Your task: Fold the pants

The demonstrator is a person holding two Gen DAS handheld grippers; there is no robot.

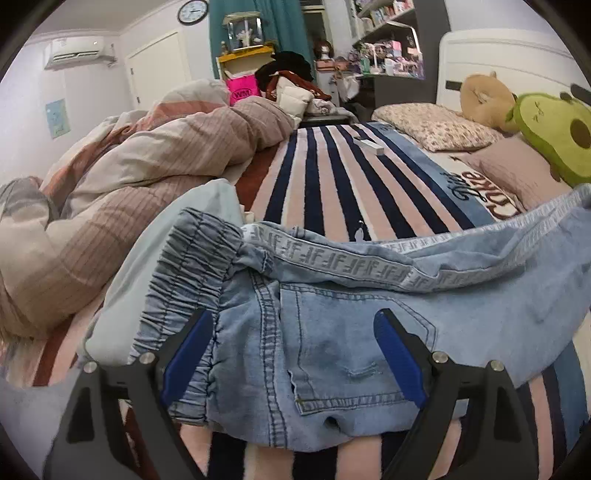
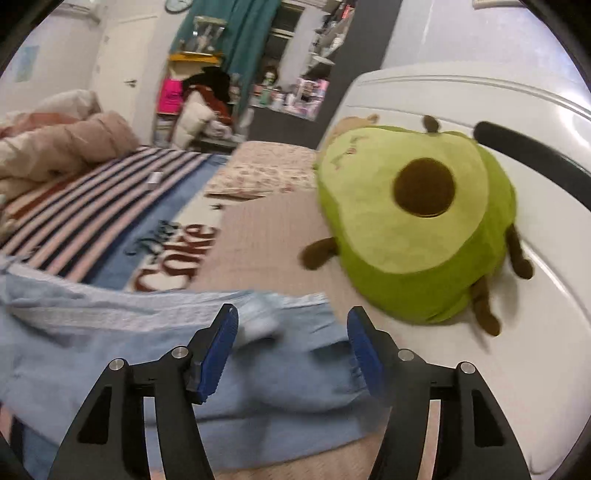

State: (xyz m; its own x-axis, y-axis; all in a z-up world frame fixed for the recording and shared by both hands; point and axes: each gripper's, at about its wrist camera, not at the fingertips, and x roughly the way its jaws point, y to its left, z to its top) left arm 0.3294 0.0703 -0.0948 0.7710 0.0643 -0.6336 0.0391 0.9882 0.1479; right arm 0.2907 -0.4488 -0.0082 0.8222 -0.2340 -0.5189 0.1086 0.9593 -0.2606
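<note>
Left wrist view: pants (image 1: 332, 295) lie crosswise under the left gripper (image 1: 295, 350) — jaws spread, empty — waistband leftward.

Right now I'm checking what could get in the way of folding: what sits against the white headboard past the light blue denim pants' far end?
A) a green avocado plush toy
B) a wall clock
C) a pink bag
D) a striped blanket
A: the green avocado plush toy leans on the white headboard beyond the light blue denim pants.

Bedroom: white walls, wall clock (image 1: 192, 12), teal curtain (image 1: 280, 26), cluttered shelves (image 1: 388, 44).
</note>
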